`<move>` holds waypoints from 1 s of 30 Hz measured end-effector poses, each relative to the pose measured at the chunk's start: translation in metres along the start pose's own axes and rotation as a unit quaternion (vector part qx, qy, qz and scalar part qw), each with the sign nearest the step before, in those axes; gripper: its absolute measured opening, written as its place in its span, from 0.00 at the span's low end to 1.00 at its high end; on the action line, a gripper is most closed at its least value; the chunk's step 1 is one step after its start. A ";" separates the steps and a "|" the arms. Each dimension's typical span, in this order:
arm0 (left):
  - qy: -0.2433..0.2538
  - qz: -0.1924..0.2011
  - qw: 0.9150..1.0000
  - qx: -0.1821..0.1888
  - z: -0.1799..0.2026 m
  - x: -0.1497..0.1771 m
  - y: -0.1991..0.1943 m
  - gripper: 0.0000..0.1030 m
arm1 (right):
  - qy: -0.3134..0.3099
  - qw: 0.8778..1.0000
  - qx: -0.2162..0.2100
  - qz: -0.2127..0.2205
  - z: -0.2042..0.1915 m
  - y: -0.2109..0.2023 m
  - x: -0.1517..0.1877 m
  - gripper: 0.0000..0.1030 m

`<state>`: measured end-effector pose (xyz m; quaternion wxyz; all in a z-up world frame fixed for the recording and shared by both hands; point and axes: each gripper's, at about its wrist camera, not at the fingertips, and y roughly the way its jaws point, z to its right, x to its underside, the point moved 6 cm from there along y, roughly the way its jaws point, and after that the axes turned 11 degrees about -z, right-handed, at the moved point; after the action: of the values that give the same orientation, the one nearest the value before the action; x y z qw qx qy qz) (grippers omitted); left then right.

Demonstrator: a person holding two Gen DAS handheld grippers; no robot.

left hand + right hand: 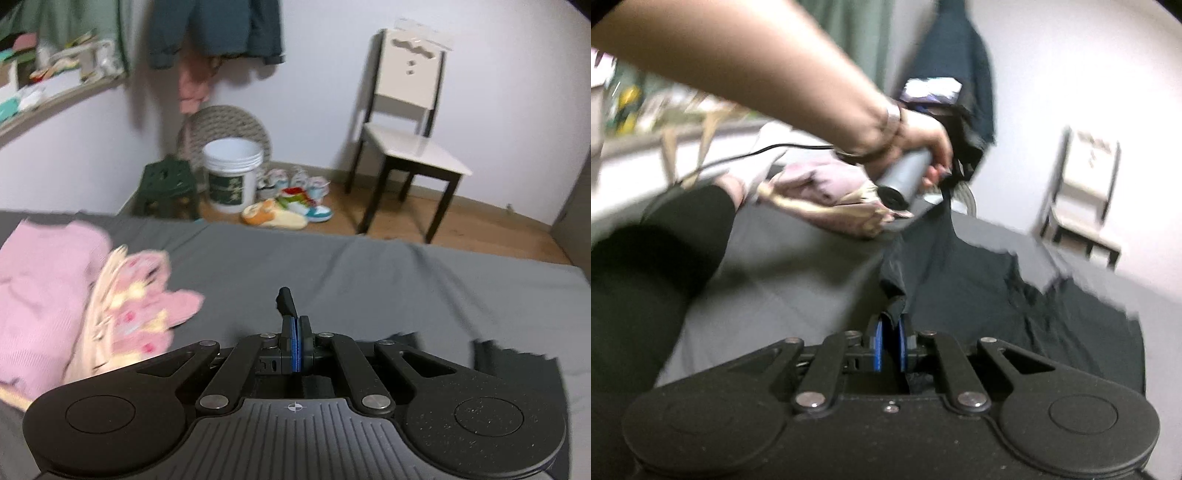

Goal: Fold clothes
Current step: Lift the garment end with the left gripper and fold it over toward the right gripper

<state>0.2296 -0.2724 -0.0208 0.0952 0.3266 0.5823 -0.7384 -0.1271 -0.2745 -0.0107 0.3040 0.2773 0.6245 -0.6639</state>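
Black fabric of a garment (979, 291) lies spread over the grey bed (332, 273), one edge pinched in the right claw (891, 341) and another lifted by the left claw (955, 166), held in the person's hand (916, 147). In the left wrist view, the left claw (294, 325) shows its pads pressed together on a black strip of the cloth. Folded pink clothes (48, 295) lie on the bed to the left.

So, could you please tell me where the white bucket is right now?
In the left wrist view, the white bucket stands on the floor beyond the bed, between the green stool and the shoes.
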 end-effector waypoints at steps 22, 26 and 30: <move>0.133 -0.039 0.987 0.076 0.269 0.029 0.023 0.00 | 0.333 0.937 -0.013 -0.103 0.171 -0.026 0.098 0.09; 0.164 -0.049 0.982 0.082 0.299 0.040 0.026 0.00 | 0.361 0.925 -0.020 -0.117 0.182 -0.023 0.110 0.09; 0.186 -0.058 0.977 0.084 0.320 0.049 0.029 0.00 | 0.370 0.920 -0.025 -0.128 0.184 -0.021 0.117 0.09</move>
<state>0.0879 -0.5640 -0.0382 -0.0860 0.4309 0.5436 -0.7151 -0.2180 -0.4640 -0.0717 -0.0296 0.4133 0.7390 -0.5312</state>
